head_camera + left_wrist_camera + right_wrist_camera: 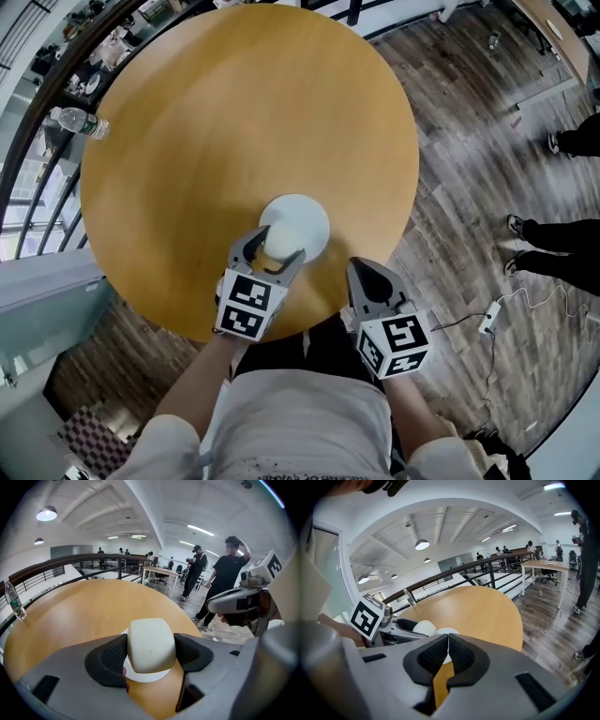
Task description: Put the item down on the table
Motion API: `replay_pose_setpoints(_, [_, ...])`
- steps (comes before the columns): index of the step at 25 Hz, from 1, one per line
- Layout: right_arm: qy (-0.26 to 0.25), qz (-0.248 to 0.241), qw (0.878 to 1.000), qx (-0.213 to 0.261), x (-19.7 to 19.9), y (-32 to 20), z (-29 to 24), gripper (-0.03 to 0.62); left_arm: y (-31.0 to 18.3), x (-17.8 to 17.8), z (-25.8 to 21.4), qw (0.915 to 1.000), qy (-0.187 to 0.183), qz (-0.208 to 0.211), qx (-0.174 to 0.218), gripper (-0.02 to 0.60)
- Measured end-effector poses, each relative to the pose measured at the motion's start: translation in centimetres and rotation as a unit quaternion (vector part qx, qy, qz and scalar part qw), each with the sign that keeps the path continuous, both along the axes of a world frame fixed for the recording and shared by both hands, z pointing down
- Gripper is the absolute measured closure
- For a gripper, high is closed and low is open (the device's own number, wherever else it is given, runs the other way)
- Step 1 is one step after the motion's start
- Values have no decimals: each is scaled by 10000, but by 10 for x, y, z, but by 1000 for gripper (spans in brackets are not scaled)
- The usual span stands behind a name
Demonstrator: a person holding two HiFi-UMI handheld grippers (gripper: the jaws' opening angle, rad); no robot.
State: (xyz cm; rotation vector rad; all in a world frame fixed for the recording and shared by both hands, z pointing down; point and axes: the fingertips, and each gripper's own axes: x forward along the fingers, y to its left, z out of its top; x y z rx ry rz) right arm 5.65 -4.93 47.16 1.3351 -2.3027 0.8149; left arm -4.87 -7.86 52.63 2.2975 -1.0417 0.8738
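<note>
Your left gripper (276, 246) has its fingers (108, 657) clamped on the item (151, 644), a cream rounded block, one pad on each side of it. The item sits over the near edge of a white disc (307, 214) that lies flat on the round wooden tabletop (244, 122). Can't tell whether the item touches the disc.

Your right gripper (364, 272) is just beside the left one, at the near rim of the tabletop. Its fingers (461, 654) are pressed together with nothing between them.

A water bottle (80, 122) stands at the far left edge of the tabletop, well apart from the disc. A person's legs (553, 246) show on the wood floor (469, 187) to the right.
</note>
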Motion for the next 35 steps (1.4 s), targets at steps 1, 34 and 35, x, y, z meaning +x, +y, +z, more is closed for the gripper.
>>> replay_pose_setpoints(1, [-8,0,10000,-5,0,0,1,569,-1,1,4,10000,-22,13,-24,258])
replay_pose_setpoints(34, [24,-155,9993,-345,-9,11,32,569,-22,18,75,9966,-572,336,-495,258])
replay_pose_setpoints(35, [20,-149,9993,-353,-8,11,32,569,-22,19,76,9966,-575,331,-498,258])
